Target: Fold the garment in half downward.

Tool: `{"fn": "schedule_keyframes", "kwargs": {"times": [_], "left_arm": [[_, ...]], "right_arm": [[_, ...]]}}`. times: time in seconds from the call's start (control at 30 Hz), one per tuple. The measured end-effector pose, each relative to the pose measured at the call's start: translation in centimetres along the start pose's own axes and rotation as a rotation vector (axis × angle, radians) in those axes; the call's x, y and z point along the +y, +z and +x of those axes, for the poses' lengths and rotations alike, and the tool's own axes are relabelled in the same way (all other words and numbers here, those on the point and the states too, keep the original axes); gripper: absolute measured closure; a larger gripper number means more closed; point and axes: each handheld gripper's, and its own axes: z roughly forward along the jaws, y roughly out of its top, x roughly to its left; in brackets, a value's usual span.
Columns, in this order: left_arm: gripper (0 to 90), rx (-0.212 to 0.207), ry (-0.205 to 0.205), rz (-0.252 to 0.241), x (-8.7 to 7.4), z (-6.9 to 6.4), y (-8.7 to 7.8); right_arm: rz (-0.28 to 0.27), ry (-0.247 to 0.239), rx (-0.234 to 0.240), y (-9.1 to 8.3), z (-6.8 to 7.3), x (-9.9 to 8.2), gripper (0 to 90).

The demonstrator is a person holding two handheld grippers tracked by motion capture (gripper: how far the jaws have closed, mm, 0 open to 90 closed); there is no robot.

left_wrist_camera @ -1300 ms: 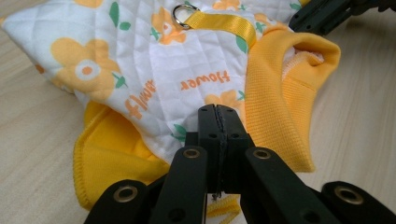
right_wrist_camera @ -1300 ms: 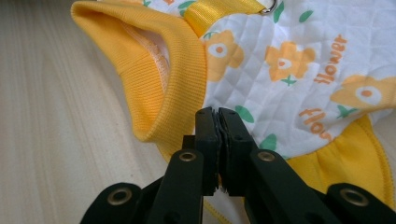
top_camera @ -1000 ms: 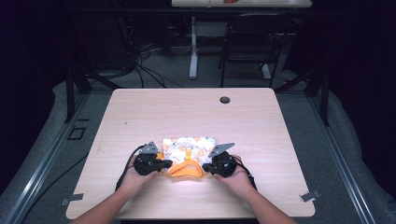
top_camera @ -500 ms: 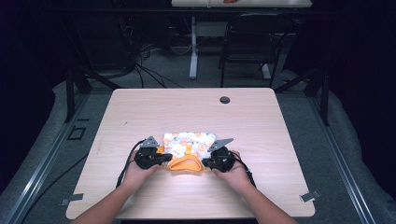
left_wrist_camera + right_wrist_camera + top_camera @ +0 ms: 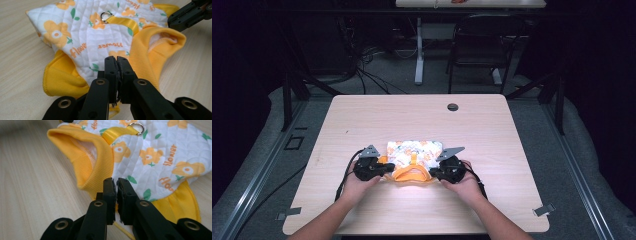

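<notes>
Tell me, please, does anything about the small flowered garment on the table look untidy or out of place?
Nothing looks damaged. The flowered garment lies flat on the table, but its yellow ribbed collar stands open and bunched on the near side. A loose yellow thread trails on the wood below the right gripper.

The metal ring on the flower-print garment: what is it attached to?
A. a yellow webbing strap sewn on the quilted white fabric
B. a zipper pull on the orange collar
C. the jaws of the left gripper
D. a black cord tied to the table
A: in the left gripper view the metal ring sits at the end of the yellow webbing strap, which lies on the flower-print garment.
</notes>
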Motion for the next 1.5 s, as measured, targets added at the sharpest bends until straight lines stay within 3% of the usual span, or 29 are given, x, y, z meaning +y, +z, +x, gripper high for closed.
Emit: {"fn": "schedule_keyframes", "kwargs": {"times": [0.17,0.33,0.6,0.8,0.93,1.13,1.17,1.5], "left_arm": [[85.8,0.009,0.018,-0.015,0.1,-0.8,-1.5],[82.8,-0.001,0.009,-0.051,-0.3,-1.5,-2.9],[79.6,0.014,0.01,-0.06,-1.2,-1.6,-4.3],[75.3,0.023,-0.027,-0.07,-2.9,-1.6,-5.3],[73.6,0.028,-0.036,-0.059,-3.7,-1.5,-5.7],[71.4,0.022,-0.034,-0.039,-4.5,-1.6,-6.0],[71.0,0.022,-0.03,-0.035,-4.6,-1.5,-6.0],[67.7,0.016,-0.039,-0.03,-5.3,-1.5,-5.1]], "right_arm": [[-0.02,-0.015,-0.001,-1.4,0.5,0.1,84.0],[-0.03,-0.029,-0.014,-2.7,1.0,0.0,83.2],[-0.034,-0.04,-0.026,-4.0,1.5,-0.6,81.6],[-0.041,-0.031,-0.039,-4.8,2.3,-2.0,79.7],[-0.052,-0.013,-0.033,-5.2,2.7,-2.8,79.0],[-0.03,-0.039,-0.048,-5.2,3.7,-3.9,76.8],[-0.012,-0.06,-0.061,-5.1,3.8,-4.1,76.5],[-0.029,-0.056,-0.042,-4.2,4.2,-5.2,73.4]]}}
